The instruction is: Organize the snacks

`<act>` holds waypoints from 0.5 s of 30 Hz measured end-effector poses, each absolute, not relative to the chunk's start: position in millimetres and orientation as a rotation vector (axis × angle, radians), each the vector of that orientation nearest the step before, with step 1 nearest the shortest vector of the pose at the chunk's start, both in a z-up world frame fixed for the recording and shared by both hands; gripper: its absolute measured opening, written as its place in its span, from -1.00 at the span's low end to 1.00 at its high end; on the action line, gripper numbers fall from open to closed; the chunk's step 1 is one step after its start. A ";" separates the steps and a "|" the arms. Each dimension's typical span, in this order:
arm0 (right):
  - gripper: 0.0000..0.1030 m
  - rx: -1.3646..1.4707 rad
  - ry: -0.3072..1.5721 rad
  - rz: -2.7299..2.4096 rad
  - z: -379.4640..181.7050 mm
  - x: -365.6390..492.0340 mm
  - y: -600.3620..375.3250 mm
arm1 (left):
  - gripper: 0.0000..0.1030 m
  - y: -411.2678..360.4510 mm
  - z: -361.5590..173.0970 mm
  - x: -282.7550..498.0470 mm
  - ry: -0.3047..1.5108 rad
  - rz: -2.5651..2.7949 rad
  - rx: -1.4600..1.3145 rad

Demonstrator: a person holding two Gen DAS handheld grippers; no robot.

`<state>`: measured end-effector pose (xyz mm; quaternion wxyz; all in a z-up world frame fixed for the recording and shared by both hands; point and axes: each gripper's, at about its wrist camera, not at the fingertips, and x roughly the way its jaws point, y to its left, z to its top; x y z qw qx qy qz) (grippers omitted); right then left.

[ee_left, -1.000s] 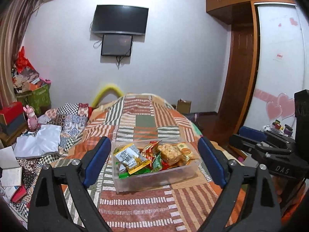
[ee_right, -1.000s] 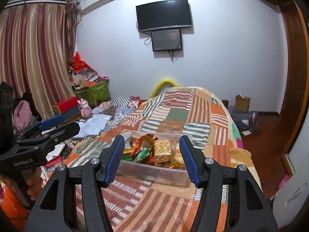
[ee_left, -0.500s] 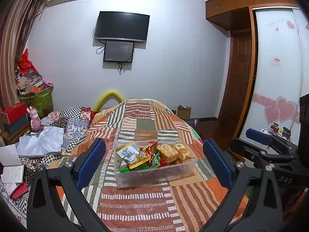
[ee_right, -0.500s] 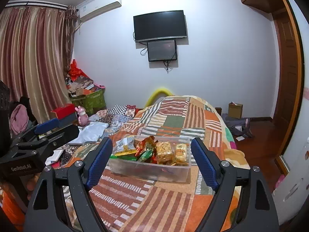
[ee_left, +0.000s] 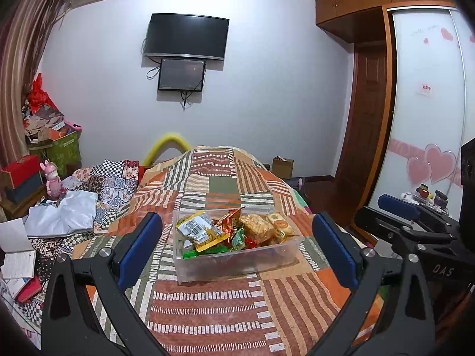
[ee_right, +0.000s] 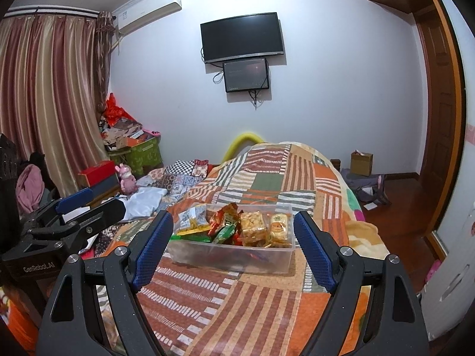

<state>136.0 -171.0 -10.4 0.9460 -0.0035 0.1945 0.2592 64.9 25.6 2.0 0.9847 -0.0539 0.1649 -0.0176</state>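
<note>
A clear plastic bin [ee_left: 237,262] [ee_right: 231,259] sits on the patchwork bedspread, filled with several snack packets: a yellow packet [ee_left: 197,231], red and green wrappers [ee_right: 222,225] and rice-cracker packs [ee_right: 252,224]. My left gripper [ee_left: 237,249] is open and empty, its blue pads wide apart, held back from the bin. My right gripper [ee_right: 234,249] is open and empty too, also short of the bin. Each gripper shows in the other's view, the right one [ee_left: 415,225] and the left one [ee_right: 77,213].
The bed [ee_left: 225,311] has a striped orange and brown quilt. Clothes, books and a pink toy [ee_left: 53,178] clutter the left side. Boxes stack by the curtain [ee_right: 44,103]. A wardrobe and door [ee_left: 371,103] stand right.
Both grippers have pulled back and up from the bin, and their jaws have opened wider. The bin and snacks have not moved.
</note>
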 end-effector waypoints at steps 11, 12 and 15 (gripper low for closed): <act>0.58 0.001 0.404 0.524 -12.8 134.9 -171.4 | 0.98 26.9 1.6 65.2 0.337 -0.038 -0.110; 0.58 0.001 0.405 0.524 -12.9 135.2 -170.7 | 0.98 27.0 1.5 65.1 0.336 -0.038 -0.110; 0.58 0.002 0.404 0.525 -12.1 135.0 -170.5 | 0.98 27.4 1.2 65.3 0.335 -0.039 -0.109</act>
